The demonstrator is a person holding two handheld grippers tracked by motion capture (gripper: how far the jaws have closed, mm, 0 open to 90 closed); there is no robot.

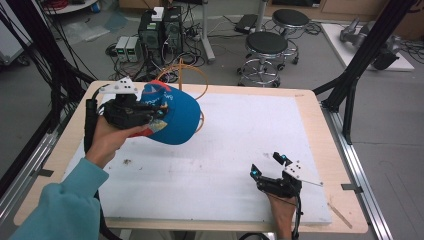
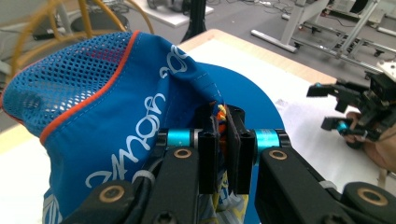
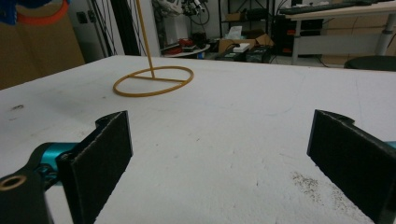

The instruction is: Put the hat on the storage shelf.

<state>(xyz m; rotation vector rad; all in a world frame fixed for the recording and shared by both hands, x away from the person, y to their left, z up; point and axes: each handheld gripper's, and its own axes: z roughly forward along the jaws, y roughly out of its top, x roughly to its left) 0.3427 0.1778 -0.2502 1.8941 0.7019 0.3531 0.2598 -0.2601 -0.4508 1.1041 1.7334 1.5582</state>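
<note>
Left gripper view puts the blue cap [image 2: 140, 107] right in front of its own camera: mesh back panel, orange piping, white lettering across the crown. The left gripper [image 2: 223, 154] has its two black jaws pressed together on a thin fold of the cap's edge, with a strip of many-coloured fabric pinched between them. From the high view, the cap [image 1: 172, 115] hangs in the air above the white mat [image 1: 225, 165], toward ten o'clock on the table [image 1: 320, 150], and is carried by that pinch alone.

The hold looks narrow. Judging by how little cloth sits between the jaws, a quick swing or a turn of the wrist could let the fabric slide out, and the cap would drop onto the mat or roll toward the far edge.

Just behind the cap, at about eleven o'clock, stands a yellow wire stand [image 1: 192, 80]; its ring base [image 3: 153, 80] lies flat on the mat with a thin post rising from it. The stand looks light, so a brush from the cap or the gripper could tip it or push it along.

The right gripper [image 1: 267, 167] rests low at five o'clock, well apart from the cap, jaws spread wide with nothing between them. It is too far off to catch a slip.
</note>
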